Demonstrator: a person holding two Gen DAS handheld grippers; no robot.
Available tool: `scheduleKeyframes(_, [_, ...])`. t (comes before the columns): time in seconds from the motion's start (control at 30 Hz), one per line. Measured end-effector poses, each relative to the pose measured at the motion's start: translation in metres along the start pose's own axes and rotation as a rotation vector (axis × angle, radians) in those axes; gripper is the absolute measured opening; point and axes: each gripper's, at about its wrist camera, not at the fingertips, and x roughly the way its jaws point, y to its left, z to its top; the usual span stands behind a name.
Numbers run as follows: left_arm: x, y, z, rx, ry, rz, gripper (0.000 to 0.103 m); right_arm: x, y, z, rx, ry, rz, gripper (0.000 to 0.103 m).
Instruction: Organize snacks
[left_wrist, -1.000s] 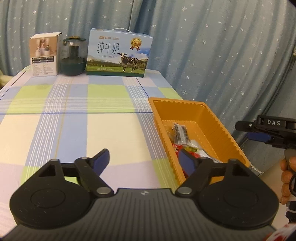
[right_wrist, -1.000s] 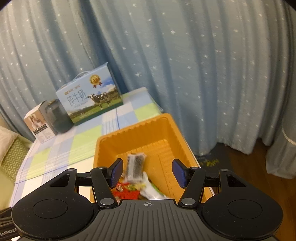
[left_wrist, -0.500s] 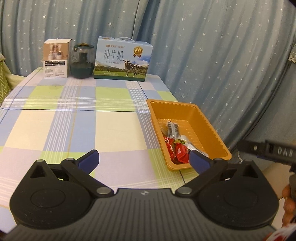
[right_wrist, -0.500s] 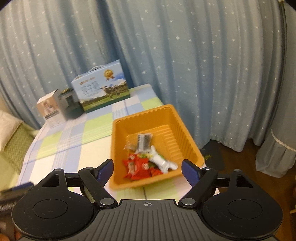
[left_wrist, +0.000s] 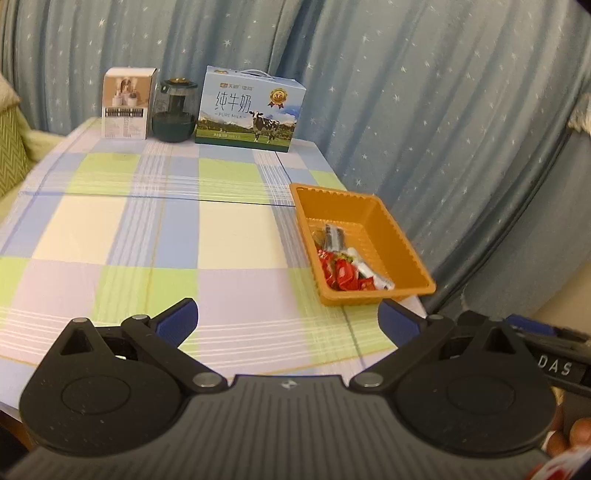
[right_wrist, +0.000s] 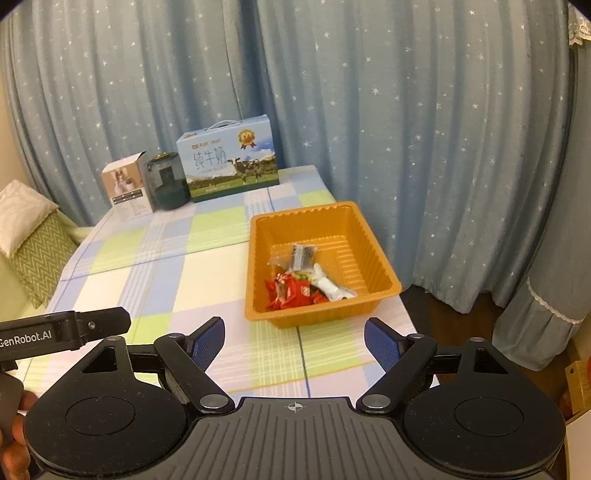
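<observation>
dim warm light; fisheye-curved edges

The print on the snack wrappers (right_wrist: 295, 291) in the tray (right_wrist: 384, 273) is too small to read, and the wrappers overlap, so their number cannot be told. The tray's near wall hides what lies against it. The small print on the white box (left_wrist: 125, 109) at the surface's far edge is unreadable. A hand (right_wrist: 14, 443) is cut off at the left edge; another (left_wrist: 569, 443) at the right edge.
</observation>
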Motion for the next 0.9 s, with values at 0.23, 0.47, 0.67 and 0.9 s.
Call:
scheduleKeyframes(0.23, [-0.020, -0.002, -0.010, 0.041, 0.000, 0.040, 0.103, -0.011, 0.010, -0.010, -0.016, 0.021, 0.002, 0.083])
scheduleKeyframes(0.47, [-0.035, -0.001, -0.019, 0.069, -0.011, 0.074, 0.103, -0.021, 0.017, -0.016, -0.031, 0.021, -0.008, 0.083])
scheduleKeyframes(0.67, [-0.038, -0.005, -0.020, 0.101, -0.028, 0.090, 0.103, -0.025, 0.019, -0.018, -0.039, 0.020, -0.011, 0.083])
scheduleKeyframes(0.9, [-0.040, -0.005, -0.021, 0.108, -0.039, 0.094, 0.103, -0.026, 0.020, -0.018, -0.035, 0.015, -0.007, 0.083])
